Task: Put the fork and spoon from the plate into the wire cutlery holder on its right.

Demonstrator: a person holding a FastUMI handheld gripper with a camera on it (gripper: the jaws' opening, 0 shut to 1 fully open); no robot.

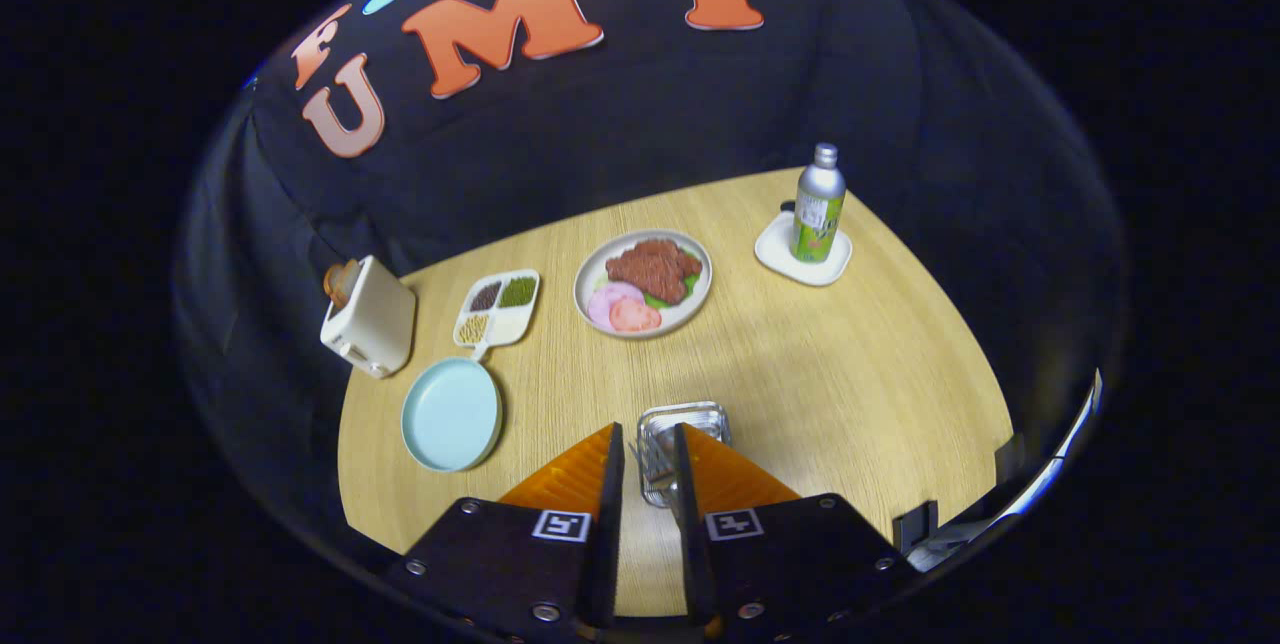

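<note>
The wire cutlery holder [684, 444] stands on the wooden table [850, 374] just ahead of the gripper [648, 444], partly hidden behind the two fingers. Between the fingers there is a narrow gap, and something thin and metallic seems to sit in it above the holder – I cannot tell if it is the fork or the spoon, or if both fingers press on it. To the left of the holder lies a pale blue plate [452, 414]; I see no cutlery on it.

Beyond the plate is a small divided dish [497, 308] with dark, green and yellowish grains, and further left a cream toaster [369, 318]. In the middle of the table – well beyond the fingers – is a plate of meat and sliced vegetables [643, 282]. To the far right a metal bottle [819, 203] stands upright on a white coaster [803, 251].
</note>
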